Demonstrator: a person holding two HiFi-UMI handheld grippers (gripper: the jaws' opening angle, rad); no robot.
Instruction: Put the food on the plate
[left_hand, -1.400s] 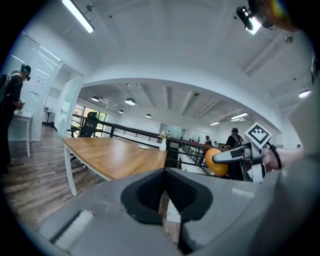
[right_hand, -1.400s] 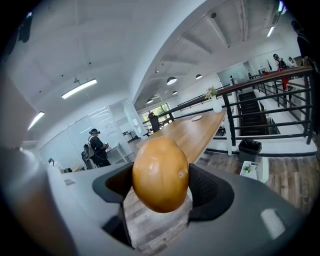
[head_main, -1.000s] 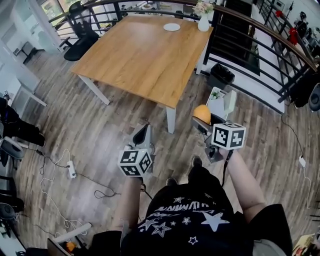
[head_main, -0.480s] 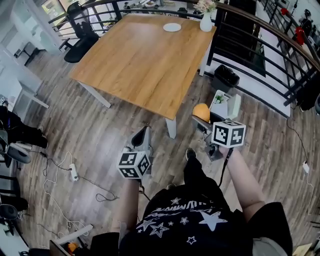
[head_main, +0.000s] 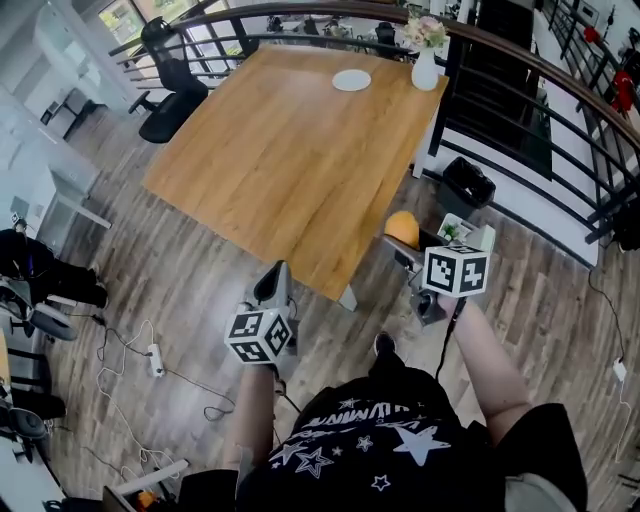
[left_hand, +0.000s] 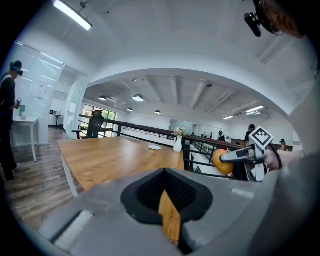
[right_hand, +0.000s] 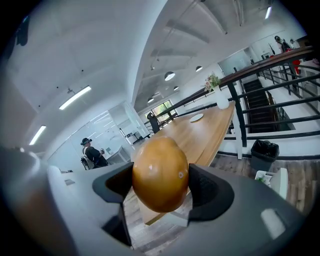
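A round orange-yellow food (right_hand: 160, 173) sits between the black pads of my right gripper (right_hand: 161, 176), which is shut on it. In the head view the food (head_main: 402, 229) and right gripper (head_main: 404, 240) hang over the floor just off the near corner of the wooden table (head_main: 290, 140). The small white plate (head_main: 351, 80) lies at the table's far end, beside a white vase (head_main: 425, 72) of flowers. My left gripper (head_main: 272, 285) is at the table's near edge with its jaws together and nothing in them. From the left gripper view the plate (left_hand: 154, 147) is far ahead.
A black railing (head_main: 520, 110) runs along the right, with a black bin (head_main: 467, 183) and a white box (head_main: 462, 232) on the floor below it. An office chair (head_main: 168, 88) stands at the table's far left. Cables and a power strip (head_main: 155, 357) lie on the floor.
Both grippers have moved forward to the table's near corner, which was further ahead before. The food stays in the right gripper. The left jaws stay together.
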